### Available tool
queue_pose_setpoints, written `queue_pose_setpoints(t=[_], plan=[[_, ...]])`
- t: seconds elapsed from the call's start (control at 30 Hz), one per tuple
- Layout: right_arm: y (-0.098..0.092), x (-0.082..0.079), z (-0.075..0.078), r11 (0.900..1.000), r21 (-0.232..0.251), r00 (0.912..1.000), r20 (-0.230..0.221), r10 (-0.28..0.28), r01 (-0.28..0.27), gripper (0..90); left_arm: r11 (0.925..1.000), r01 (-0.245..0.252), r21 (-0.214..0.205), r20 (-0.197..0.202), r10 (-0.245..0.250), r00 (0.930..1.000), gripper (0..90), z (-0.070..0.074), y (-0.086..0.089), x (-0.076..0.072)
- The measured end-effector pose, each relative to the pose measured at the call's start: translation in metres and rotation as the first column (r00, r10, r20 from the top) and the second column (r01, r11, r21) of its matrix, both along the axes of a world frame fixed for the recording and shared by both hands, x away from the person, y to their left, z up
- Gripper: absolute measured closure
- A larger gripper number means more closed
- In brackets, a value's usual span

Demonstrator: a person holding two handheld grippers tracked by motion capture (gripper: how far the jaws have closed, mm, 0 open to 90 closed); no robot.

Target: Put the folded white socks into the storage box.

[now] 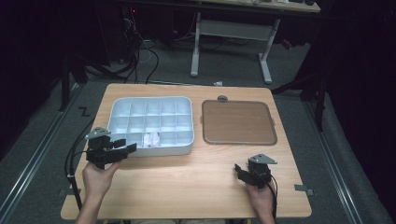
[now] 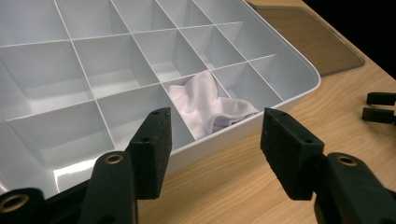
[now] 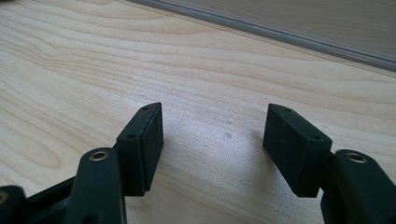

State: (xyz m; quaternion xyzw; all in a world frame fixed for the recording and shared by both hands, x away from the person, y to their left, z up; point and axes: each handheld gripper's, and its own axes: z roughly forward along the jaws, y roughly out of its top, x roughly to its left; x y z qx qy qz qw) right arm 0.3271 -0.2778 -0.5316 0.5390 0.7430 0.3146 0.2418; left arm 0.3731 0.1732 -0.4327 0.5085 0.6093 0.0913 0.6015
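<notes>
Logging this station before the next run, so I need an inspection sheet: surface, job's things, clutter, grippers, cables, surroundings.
Surface: wooden table, bare at the near side.
Job's things: white cloth crumpled in a front-row cell of the white tray; brown lid flat to its right.
Clutter: small grey piece behind the lid.
Grippers: left gripper open, at the tray's near edge; right gripper open over bare wood.
Cables: black cable trails from the left gripper.
Surroundings: dark floor, desk frame, loose wires behind.
</notes>
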Motion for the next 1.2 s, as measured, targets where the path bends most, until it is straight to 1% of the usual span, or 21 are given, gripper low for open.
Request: queue_pose_setpoints(t=[0.07, 0.2, 0.4, 0.5, 0.6, 0.73, 0.77, 0.87, 1.03, 1.13, 1.2], plan=[[0.0, 0.0, 0.0, 1.0, 0.0, 1.0, 0.001, 0.0, 0.0, 38.4, 0.9999, 0.002, -0.011, 0.0, -0.002, 1.0, 43.9, 0.0, -0.001, -0.002], [0.0, 0.0, 0.0, 1.0, 0.0, 1.0, 0.001, 0.0, 0.0, 38.5, 0.9999, 0.01, -0.005, -0.002, -0.01, 1.0, 43.7, -0.002, -0.002, -0.006], [0.0, 0.0, 0.0, 1.0, 0.0, 1.0, 0.001, 0.0, 0.0, 38.5, 0.9998, 0.011, -0.015, -0.009, -0.011, 0.9999, 43.4, -0.005, -0.001, -0.01], [0.0, 0.0, 0.0, 1.0, 0.0, 1.0, 0.001, 0.0, 0.0, 38.5, 0.9999, 0.012, 0.001, -0.005, -0.012, 0.9999, 43.3, -0.006, -0.002, -0.013], [0.0, 0.0, 0.0, 1.0, 0.0, 1.0, 0.0, 0.0, 0.0, 38.4, 0.9999, 0.013, -0.003, -0.002, -0.013, 0.9999, 43.3, -0.006, -0.002, -0.016], [0.0, 0.0, 0.0, 1.0, 0.0, 1.0, 0.001, 0.0, 0.0, 38.5, 0.9998, 0.018, 0.001, -0.003, -0.018, 0.9998, 43.2, -0.008, -0.003, -0.018], [0.0, 0.0, 0.0, 1.0, 0.0, 1.0, 0.001, 0.0, 0.0, 38.5, 0.9998, 0.02, -0.005, -0.004, -0.02, 0.9998, 43.1, -0.008, -0.003, -0.019], [0.0, 0.0, 0.0, 1.0, 0.0, 1.0, 0.001, 0.0, 0.0, 38.5, 0.9997, 0.024, -0.003, -0.006, -0.024, 0.9997, 43.0, -0.01, -0.003, -0.021], [0.0, 0.0, 0.0, 1.0, 0.0, 1.0, 0.001, 0.0, 0.0, 38.4, 0.9997, 0.019, -0.015, -0.013, -0.019, 0.9997, 43.0, -0.014, -0.002, -0.025], [0.0, 0.0, 0.0, 1.0, -0.001, 1.0, 0.001, 0.0, 0.0, 38.4, 0.9997, 0.02, -0.01, -0.02, -0.02, 0.9996, 43.0, -0.016, -0.002, -0.027], [0.0, 0.0, 0.0, 1.0, 0.0, 1.0, 0.001, 0.0, 0.0, 38.5, 0.9996, 0.017, -0.021, -0.025, -0.017, 0.9995, 43.0, -0.019, -0.002, -0.028]])
